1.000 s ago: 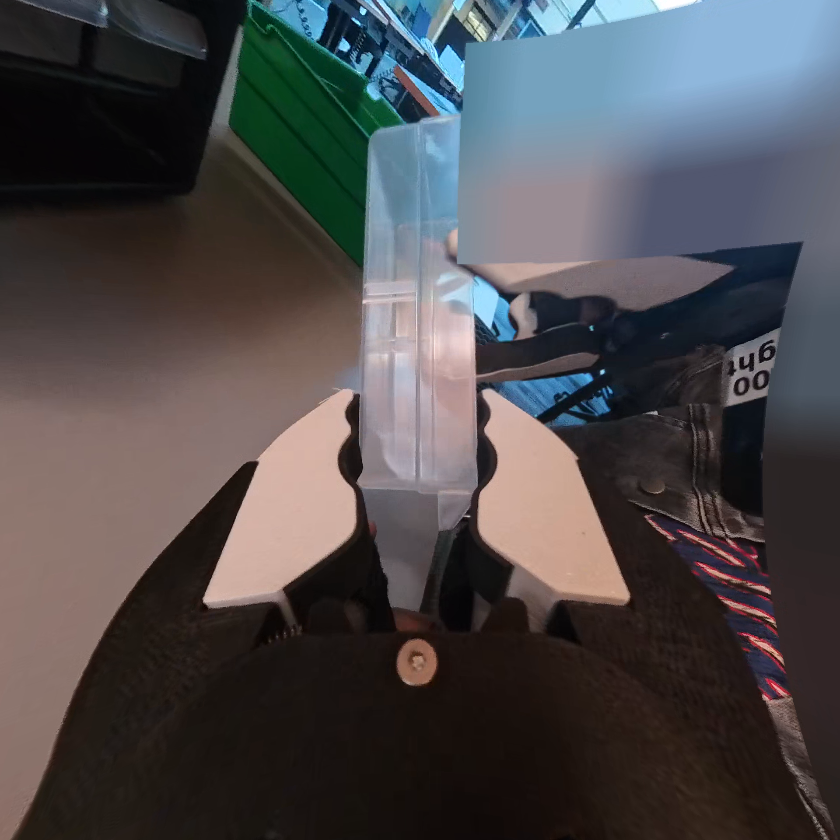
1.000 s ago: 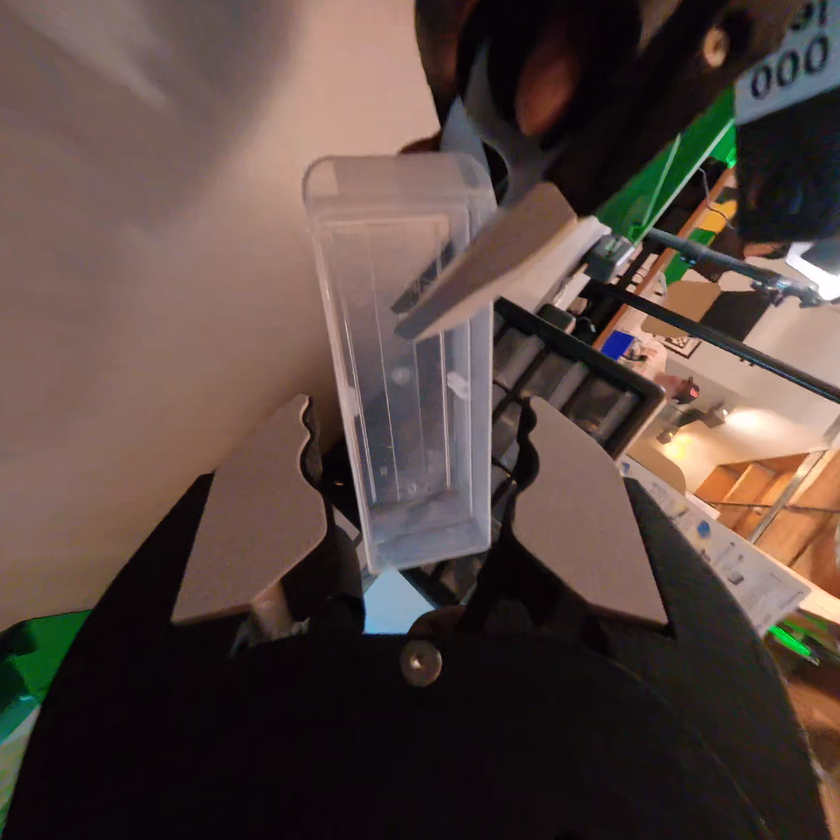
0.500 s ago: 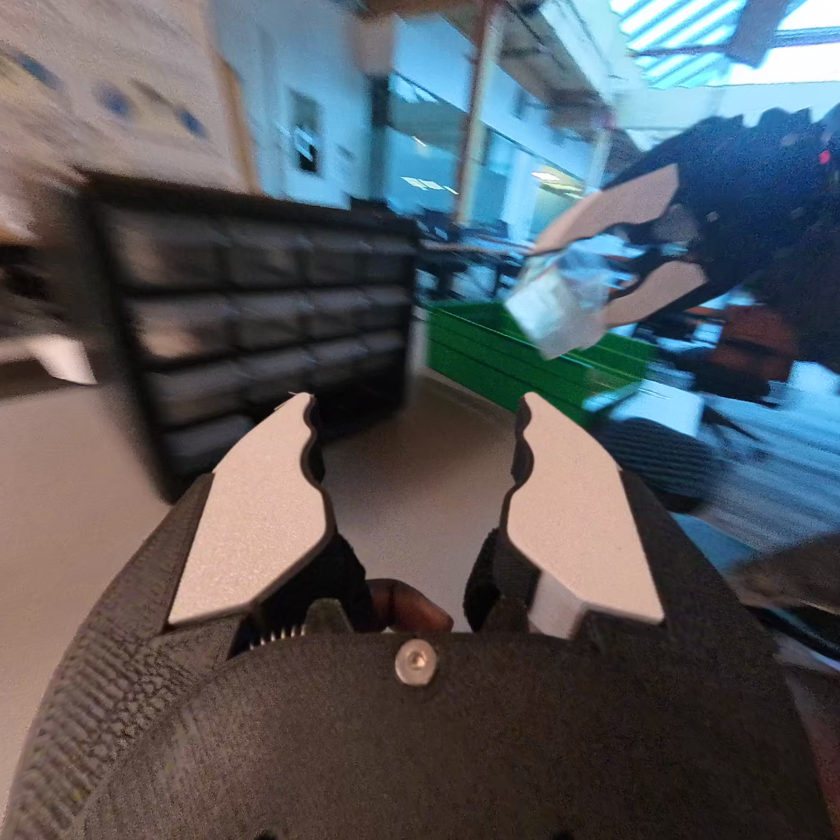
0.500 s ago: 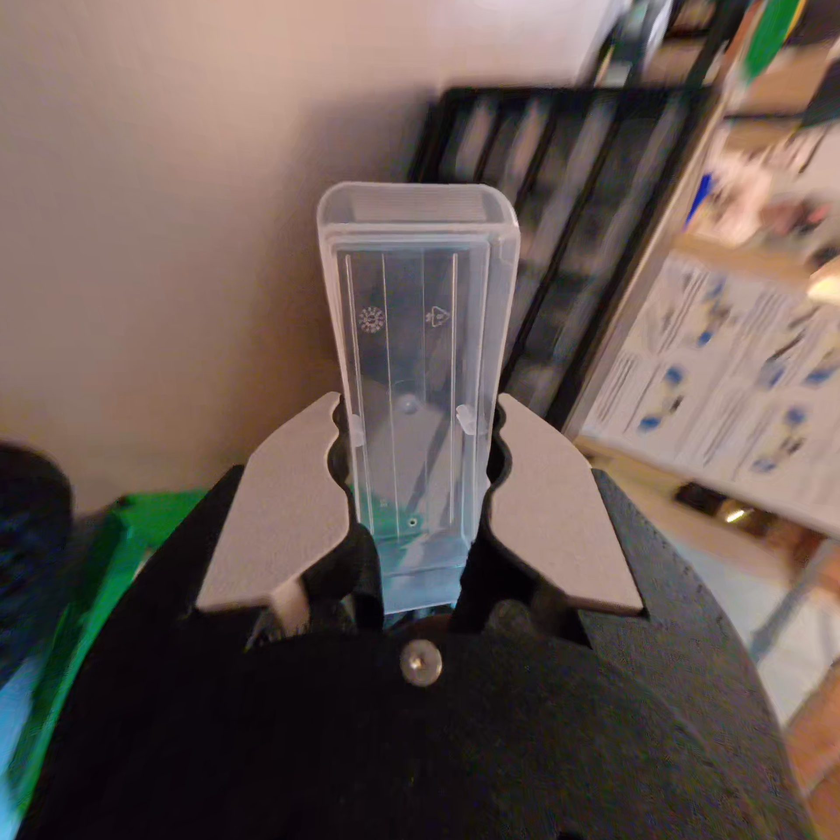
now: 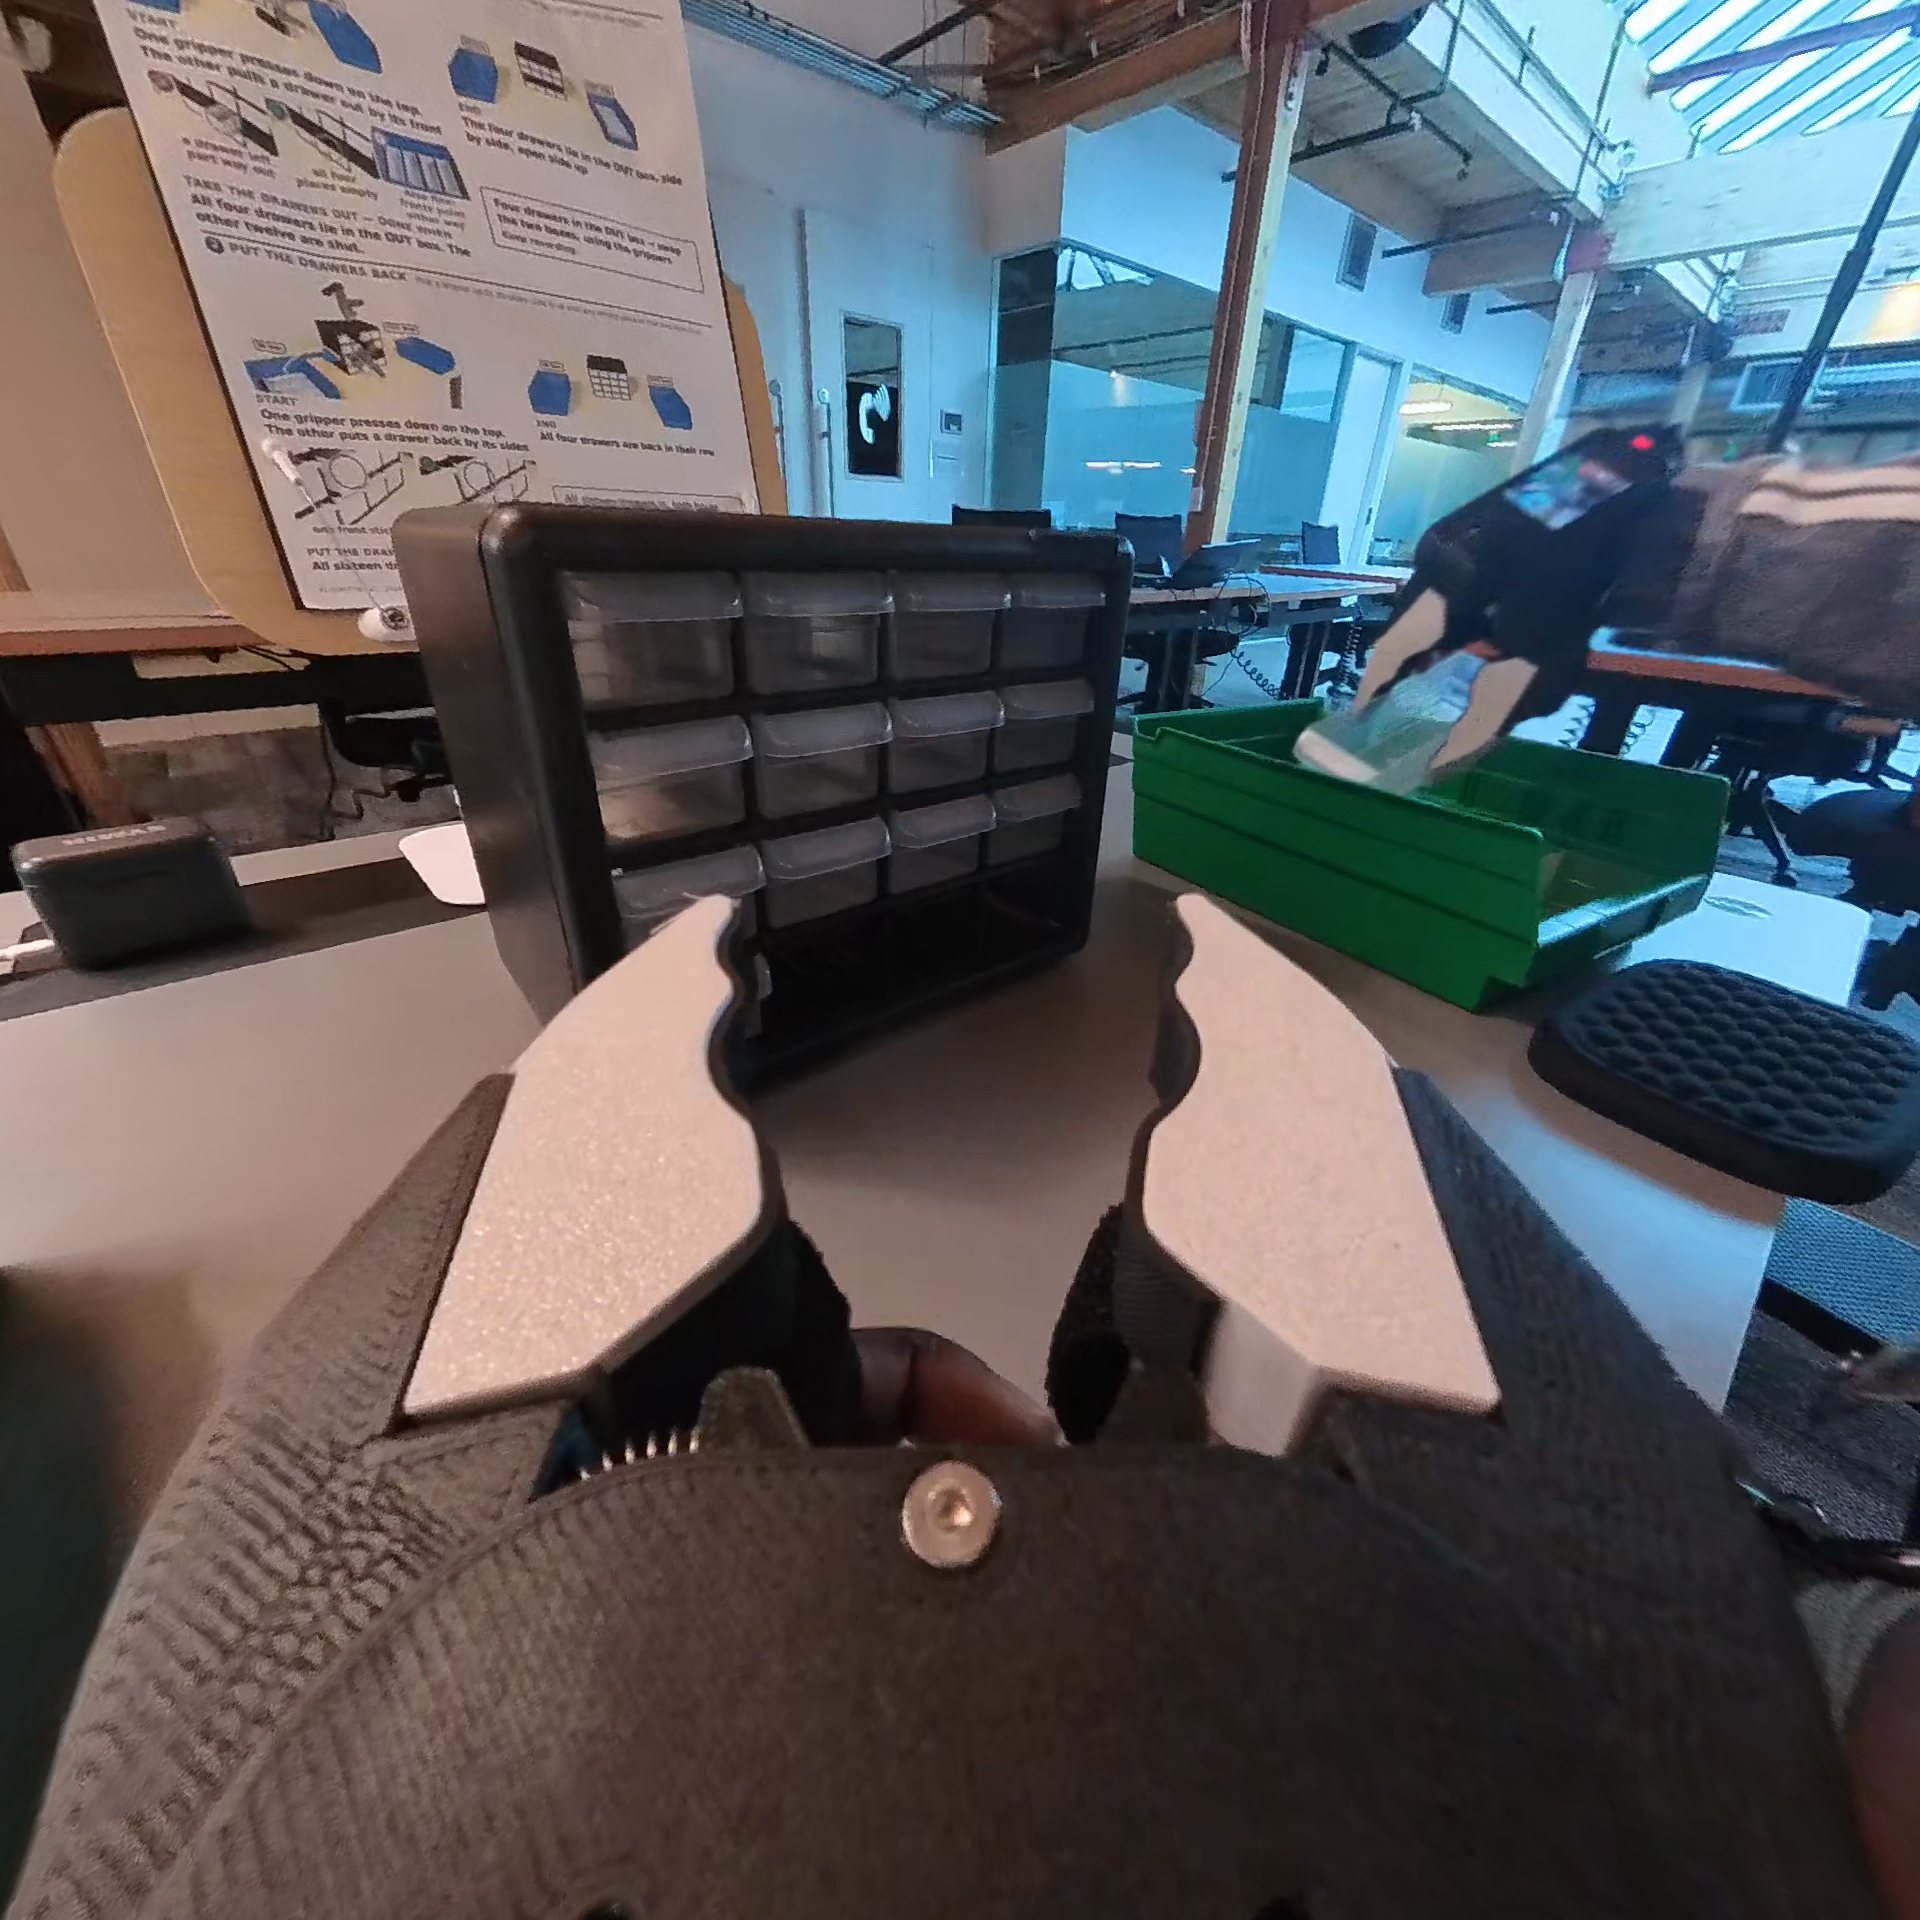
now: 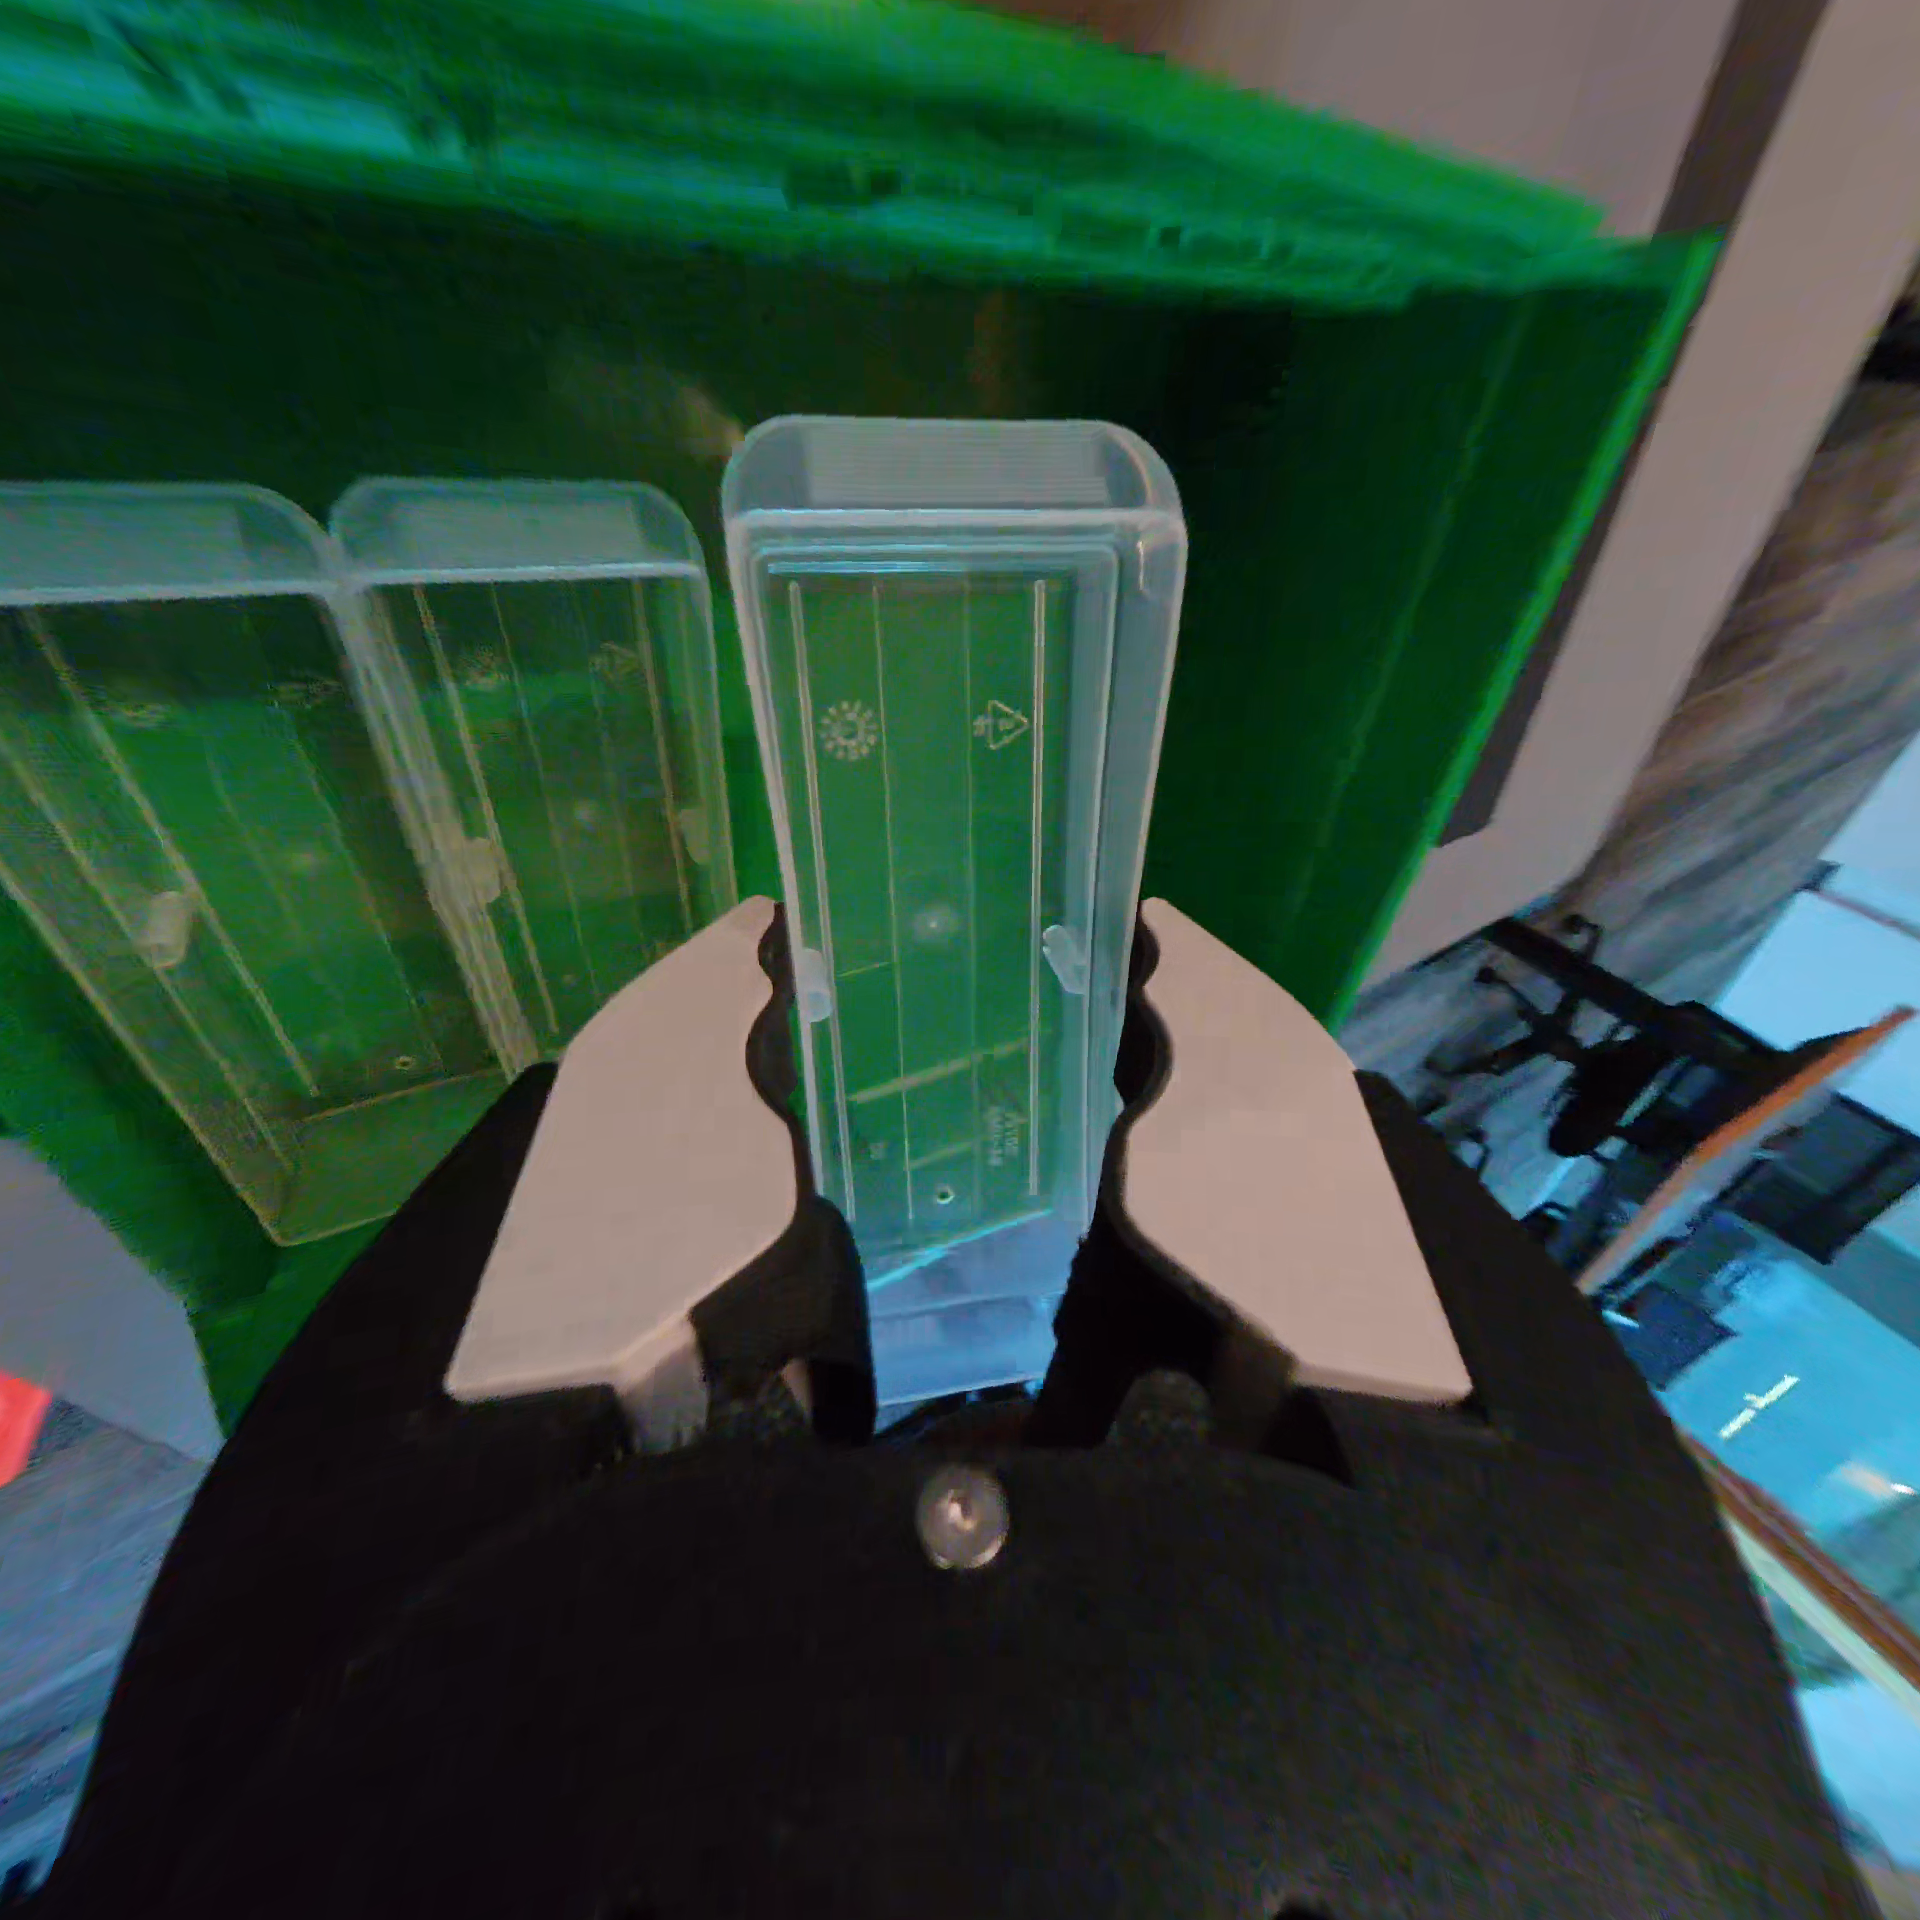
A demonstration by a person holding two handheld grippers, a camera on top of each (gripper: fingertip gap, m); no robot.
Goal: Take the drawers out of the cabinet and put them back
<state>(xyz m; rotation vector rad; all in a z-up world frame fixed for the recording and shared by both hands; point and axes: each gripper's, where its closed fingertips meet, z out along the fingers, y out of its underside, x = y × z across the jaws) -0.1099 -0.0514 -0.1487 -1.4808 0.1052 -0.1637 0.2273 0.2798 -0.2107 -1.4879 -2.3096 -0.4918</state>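
Note:
The black drawer cabinet (image 5: 790, 727) stands on the grey table ahead of my left gripper (image 5: 951, 935), which is open and empty. Its upper rows hold clear drawers; most of the bottom row (image 5: 914, 945) is empty. My right gripper (image 6: 951, 935) is shut on a clear drawer (image 6: 951, 790) and holds it over the green bin (image 6: 1351, 520), next to two clear drawers (image 6: 416, 790) lying in it. In the left wrist view the right gripper (image 5: 1444, 717) with its drawer (image 5: 1382, 732) hovers over the green bin (image 5: 1403, 873).
An instruction poster (image 5: 416, 260) stands behind the cabinet. A dark case (image 5: 130, 888) sits at the table's left. A black mesh pad (image 5: 1735, 1070) lies at the table's right edge, near the bin. The grey table top (image 5: 977, 1143) lies between my left gripper and the cabinet.
The left gripper let go of the clear drawer and the right gripper closed on it. The right gripper then carried it over the green bin. The left gripper swung to face the cabinet.

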